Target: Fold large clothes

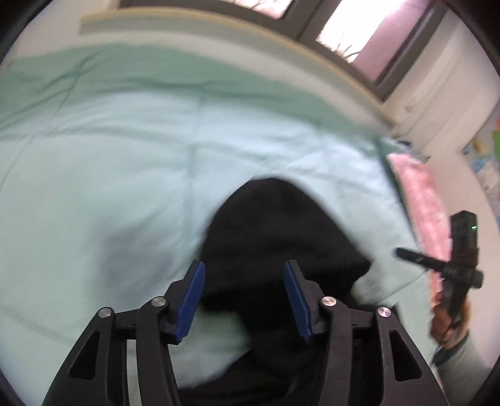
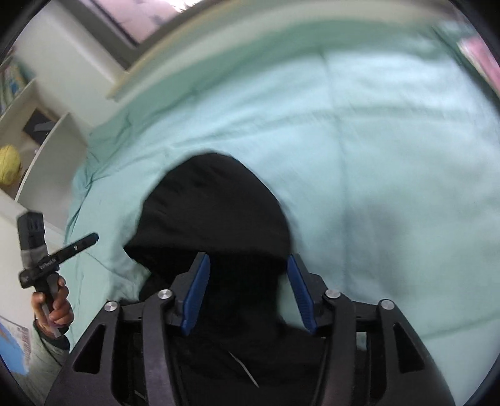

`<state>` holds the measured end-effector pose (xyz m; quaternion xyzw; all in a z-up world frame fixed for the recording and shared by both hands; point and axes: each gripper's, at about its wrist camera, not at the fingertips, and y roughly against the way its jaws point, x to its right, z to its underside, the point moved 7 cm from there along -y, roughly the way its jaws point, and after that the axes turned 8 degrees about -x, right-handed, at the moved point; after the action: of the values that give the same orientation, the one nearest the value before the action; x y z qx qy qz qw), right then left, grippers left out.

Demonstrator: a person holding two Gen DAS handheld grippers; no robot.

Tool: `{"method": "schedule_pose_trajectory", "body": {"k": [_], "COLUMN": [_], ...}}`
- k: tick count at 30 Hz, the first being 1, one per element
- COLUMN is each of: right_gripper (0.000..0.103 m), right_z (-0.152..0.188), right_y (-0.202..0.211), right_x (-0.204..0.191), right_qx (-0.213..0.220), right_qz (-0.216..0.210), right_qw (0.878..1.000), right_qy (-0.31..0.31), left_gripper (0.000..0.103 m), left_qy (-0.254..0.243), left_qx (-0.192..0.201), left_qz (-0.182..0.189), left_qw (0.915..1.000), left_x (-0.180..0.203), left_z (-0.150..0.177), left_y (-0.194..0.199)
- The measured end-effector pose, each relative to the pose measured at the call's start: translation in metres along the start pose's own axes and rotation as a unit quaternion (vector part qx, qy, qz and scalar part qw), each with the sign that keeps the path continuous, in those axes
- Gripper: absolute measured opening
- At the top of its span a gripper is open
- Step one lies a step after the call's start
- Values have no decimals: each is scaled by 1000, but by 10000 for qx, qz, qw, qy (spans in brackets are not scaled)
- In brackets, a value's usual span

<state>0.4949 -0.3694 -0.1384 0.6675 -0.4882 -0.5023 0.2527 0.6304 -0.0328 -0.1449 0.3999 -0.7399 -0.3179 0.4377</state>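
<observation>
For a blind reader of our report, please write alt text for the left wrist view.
A black garment lies on a pale green bed sheet, seen between the open blue fingers of the left gripper, which hold nothing. At the right edge a hand holds the right gripper; windows are behind the bed.

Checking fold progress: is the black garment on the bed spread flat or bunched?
Bunched: the black garment lies as a rounded heap on the mint bedsheet, not spread flat. Whether it is neatly folded, blur hides.

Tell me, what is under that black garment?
The black garment lies on a light green bedsheet, which shows all around it. Whatever else lies beneath the garment is covered.
</observation>
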Motion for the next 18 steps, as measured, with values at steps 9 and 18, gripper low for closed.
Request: {"method": "schedule_pose_trajectory", "body": {"k": [9,18], "right_gripper": [62,62], "right_z": [4,3], "right_y": [-117,-117], "right_x": [-11,-19], "right_qx": [-888,-897], "right_qz": [759,915], "right_qw": [9916,9879], "right_qy": [561,871], "left_gripper": [57,58], "left_qy": [158,151], "left_qx": [-1453,-1359], "left_qz": [-301,-356], "left_qw": [9888,9900], "left_x": [-19,-21], "left_z": [31,36], "left_y": [-133,-143]}}
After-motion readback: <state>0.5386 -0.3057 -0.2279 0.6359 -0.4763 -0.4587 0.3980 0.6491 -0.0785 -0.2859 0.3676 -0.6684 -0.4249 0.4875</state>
